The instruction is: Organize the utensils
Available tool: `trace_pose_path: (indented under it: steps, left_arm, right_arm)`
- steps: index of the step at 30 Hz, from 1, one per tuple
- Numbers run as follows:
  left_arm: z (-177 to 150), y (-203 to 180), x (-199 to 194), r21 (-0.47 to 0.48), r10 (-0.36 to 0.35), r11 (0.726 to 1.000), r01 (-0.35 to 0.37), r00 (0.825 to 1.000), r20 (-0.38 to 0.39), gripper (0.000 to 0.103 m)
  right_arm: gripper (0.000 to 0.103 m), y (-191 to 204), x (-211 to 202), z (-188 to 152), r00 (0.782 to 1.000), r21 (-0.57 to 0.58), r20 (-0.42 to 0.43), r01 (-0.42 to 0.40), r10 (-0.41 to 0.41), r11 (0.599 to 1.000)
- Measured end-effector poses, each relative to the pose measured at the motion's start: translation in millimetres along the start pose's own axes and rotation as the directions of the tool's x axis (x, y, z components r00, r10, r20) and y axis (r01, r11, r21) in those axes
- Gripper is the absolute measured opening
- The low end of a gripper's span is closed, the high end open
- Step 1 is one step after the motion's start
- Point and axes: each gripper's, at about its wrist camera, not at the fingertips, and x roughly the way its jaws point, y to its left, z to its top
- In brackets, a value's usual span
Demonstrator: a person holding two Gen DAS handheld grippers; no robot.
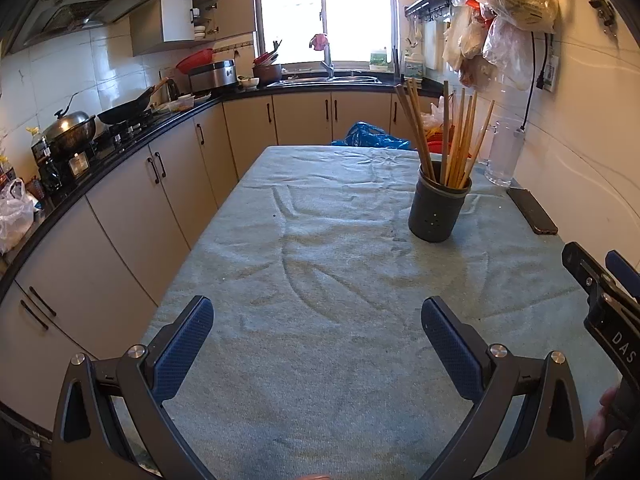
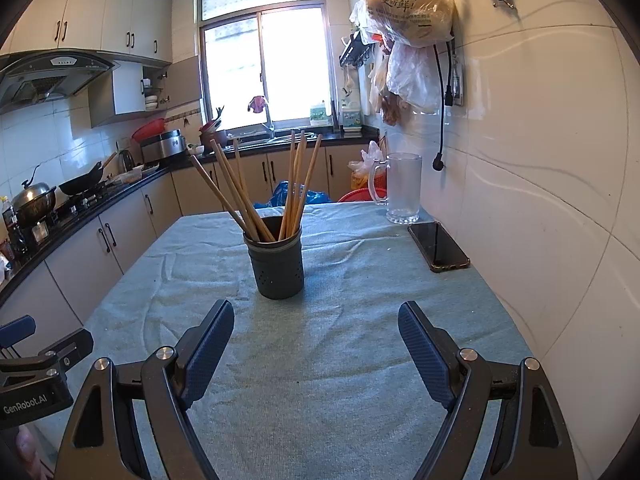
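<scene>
A dark grey perforated holder (image 1: 438, 210) (image 2: 276, 266) stands upright on the cloth-covered table (image 1: 320, 260) (image 2: 340, 360), with several wooden chopsticks (image 1: 454, 140) (image 2: 248, 196) fanned out of it. My left gripper (image 1: 317, 316) hovers open over the near part of the table, well short of the holder and to its left. My right gripper (image 2: 316, 322) is open too, empty, just in front of the holder. Each gripper's edge shows in the other's view: the right gripper (image 1: 600, 288) at the right, the left gripper (image 2: 44, 356) at the lower left.
A frosted glass mug (image 1: 502, 152) (image 2: 402, 188) and a black phone (image 1: 532, 210) (image 2: 438, 246) sit by the tiled wall on the right. Plastic bags (image 2: 408, 20) hang above them. A kitchen counter (image 1: 120, 136) with pots runs along the left.
</scene>
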Motion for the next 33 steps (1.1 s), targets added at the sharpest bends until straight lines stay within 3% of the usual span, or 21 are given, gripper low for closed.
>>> trace_pose_path:
  steps: [19,33]
  left_arm:
    - [-6.6,-0.9,-26.3,-0.003,-0.015,1.0,0.015,0.999,0.042,0.103]
    - [-8.3,-1.2,-28.9,-0.006,-0.016,1.0,0.017,0.999,0.03,0.103]
  right_arm:
    - [0.09,3.3,-28.0,1.5,0.998,-0.017,0.06,0.007,-0.006,1.0]
    - [0.091,4.9,-26.6,-0.1,0.999,-0.024,0.052,0.002,-0.001,1.0]
